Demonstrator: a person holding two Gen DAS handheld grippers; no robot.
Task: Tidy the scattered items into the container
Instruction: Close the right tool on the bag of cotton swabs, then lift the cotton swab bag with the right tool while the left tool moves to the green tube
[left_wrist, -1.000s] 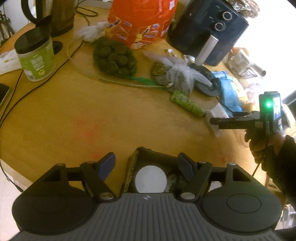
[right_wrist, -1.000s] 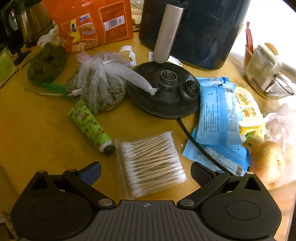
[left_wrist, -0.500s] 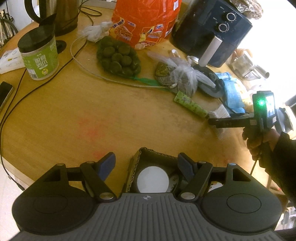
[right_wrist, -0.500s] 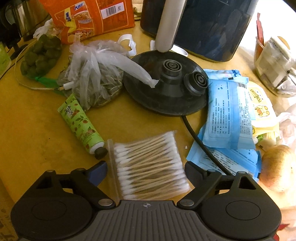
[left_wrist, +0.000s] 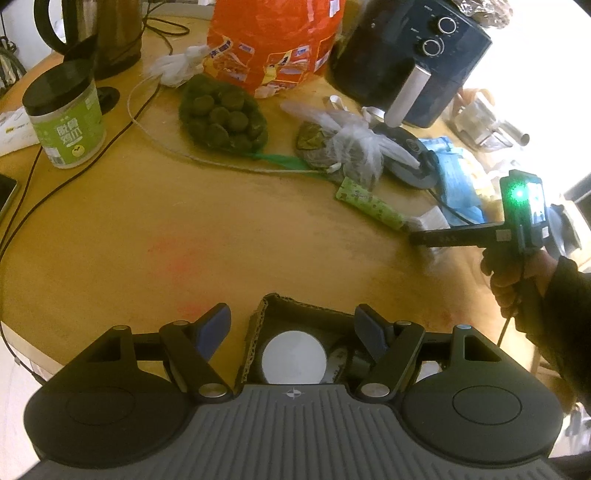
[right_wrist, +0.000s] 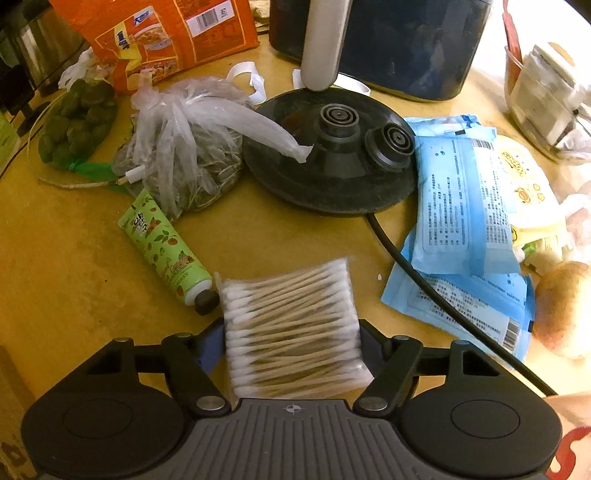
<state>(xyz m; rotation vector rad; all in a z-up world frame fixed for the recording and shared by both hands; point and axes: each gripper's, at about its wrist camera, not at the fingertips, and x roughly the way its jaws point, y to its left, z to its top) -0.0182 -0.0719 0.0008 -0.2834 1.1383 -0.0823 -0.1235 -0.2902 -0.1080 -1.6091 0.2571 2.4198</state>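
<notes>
Hovering over the cardboard box (left_wrist: 258, 332) at the desk (left_wrist: 184, 229) edge, the left tool (left_wrist: 291, 325) gapes apart, holding nothing. Further right, the right tool (right_wrist: 291, 343) has just been closing, its pads against the cotton swab pack (right_wrist: 291, 321) on the desk.

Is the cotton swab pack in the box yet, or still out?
Out. The cotton swab pack lies on the table, between the right gripper's closing fingers.

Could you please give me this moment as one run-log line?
right gripper: jaws just closing, pads against cotton swab pack | left gripper: open, empty, above cardboard box | green tube: on table
</notes>
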